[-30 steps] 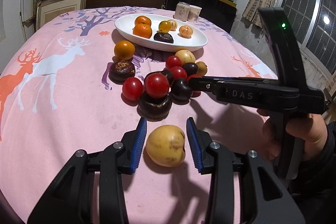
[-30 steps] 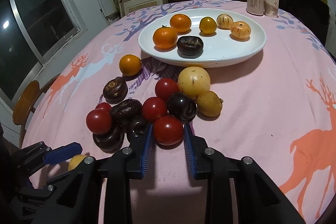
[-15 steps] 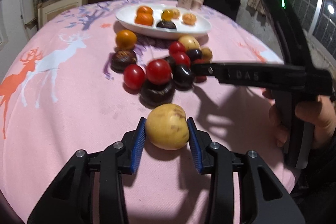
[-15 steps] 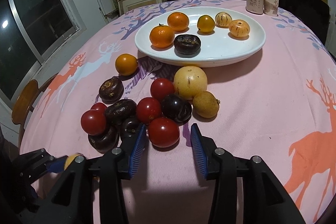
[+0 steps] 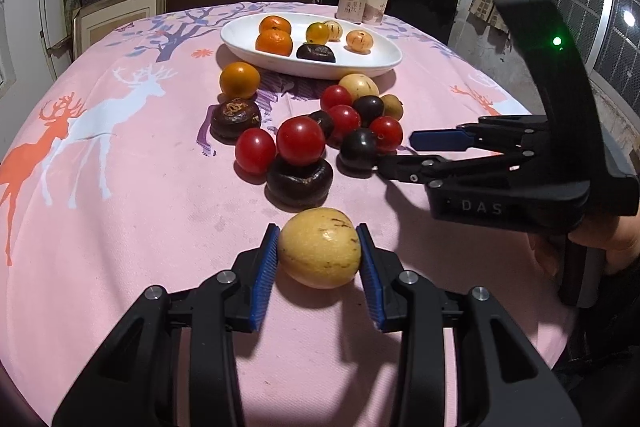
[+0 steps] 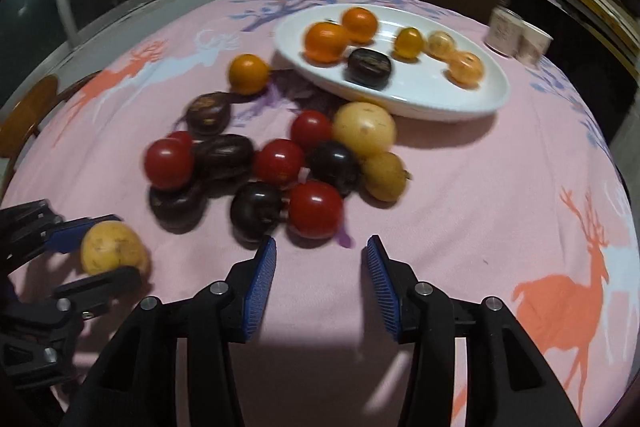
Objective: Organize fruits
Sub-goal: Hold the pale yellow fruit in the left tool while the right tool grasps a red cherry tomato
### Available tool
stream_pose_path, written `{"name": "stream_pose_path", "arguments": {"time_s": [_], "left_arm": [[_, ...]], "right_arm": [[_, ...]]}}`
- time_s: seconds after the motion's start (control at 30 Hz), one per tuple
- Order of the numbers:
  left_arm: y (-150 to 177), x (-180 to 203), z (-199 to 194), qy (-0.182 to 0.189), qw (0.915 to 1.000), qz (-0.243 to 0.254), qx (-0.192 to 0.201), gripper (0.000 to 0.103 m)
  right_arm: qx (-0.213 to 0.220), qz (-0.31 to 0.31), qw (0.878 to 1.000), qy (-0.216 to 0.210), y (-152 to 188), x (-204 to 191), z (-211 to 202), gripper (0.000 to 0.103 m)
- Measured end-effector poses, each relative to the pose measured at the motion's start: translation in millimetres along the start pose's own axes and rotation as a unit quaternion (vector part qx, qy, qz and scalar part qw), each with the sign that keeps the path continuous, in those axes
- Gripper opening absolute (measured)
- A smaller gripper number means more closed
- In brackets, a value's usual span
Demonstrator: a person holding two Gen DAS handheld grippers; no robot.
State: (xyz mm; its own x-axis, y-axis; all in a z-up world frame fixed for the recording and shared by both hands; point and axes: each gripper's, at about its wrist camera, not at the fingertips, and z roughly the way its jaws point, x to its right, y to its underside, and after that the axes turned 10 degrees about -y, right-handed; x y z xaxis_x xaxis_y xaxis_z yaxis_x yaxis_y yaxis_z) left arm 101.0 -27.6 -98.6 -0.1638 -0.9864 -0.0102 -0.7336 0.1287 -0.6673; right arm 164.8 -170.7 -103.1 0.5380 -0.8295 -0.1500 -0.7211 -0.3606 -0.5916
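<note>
yellow fruit (image 5: 319, 247): speckled, sitting right between the blue pads of the left gripper (image 5: 318, 259), both pads pressed on its sides, so it's pinched. Looks lifted just off the pink cloth, with its shadow underneath.
left jaws: closed on that yellow fruit, nothing else in them.
right gripper (image 6: 321, 275): jaws spread, nothing between the pads. They've just been opening. A red tomato (image 6: 315, 209) sits just beyond the tips, not touched.
right-wrist view: blurry, so take the small details with a grain of salt.
pile: loose fruit bunched mid-tabletop, between the grippers and the plate.
red tomatoes: 5 in the pile as far as I can count.
dark fruit: about 6 in the pile, some round and shiny, some flat and wrinkly. A couple overlap, so the count is rough.
pale yellow fruit in the pile: 2, a big one (image 6: 364, 129) and a smaller one just beside it, both near the plate.
loose orange (image 5: 239, 79): 1, just beside the plate's near edge.
white plate (image 5: 384, 61): oval, at the far side, holds 6 pieces: 2 oranges, 1 small yellow-orange one, 2 pale striped ones, 1 dark one.
cups (image 5: 362, 5): 2, side by side behind the plate.
tabletop (image 5: 120, 187): pink cloth with deer and tree prints.
hand (image 5: 600, 239): wrapped around the right gripper's handle.
</note>
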Motion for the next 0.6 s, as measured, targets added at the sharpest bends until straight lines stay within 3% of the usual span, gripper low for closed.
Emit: {"name": "stream_pose_path", "arguments": {"time_s": [0.1, 0.2, 0.27, 0.6], "left_arm": [[0.3, 0.6, 0.2, -0.001, 1.0000, 0.001, -0.001, 0.038], [0.4, 0.0, 0.5, 0.002, 1.0000, -0.001, -0.001, 0.038], [0.2, -0.4, 0.7, 0.003, 1.0000, -0.002, -0.002, 0.038], [-0.2, -0.4, 0.7, 0.004, 1.0000, -0.002, -0.002, 0.038]], "right_arm": [[0.008, -0.009, 0.999, 0.034, -5.5, 1.6, 7.2, 0.047], [0.023, 0.010, 1.000, 0.005, -9.9, 9.4, 7.3, 0.047], [0.020, 0.018, 1.000, -0.001, -9.9, 11.9, 9.2, 0.030], [0.052, 0.049, 0.997, -0.025, -0.4, 17.5, -6.8, 0.030]]}}
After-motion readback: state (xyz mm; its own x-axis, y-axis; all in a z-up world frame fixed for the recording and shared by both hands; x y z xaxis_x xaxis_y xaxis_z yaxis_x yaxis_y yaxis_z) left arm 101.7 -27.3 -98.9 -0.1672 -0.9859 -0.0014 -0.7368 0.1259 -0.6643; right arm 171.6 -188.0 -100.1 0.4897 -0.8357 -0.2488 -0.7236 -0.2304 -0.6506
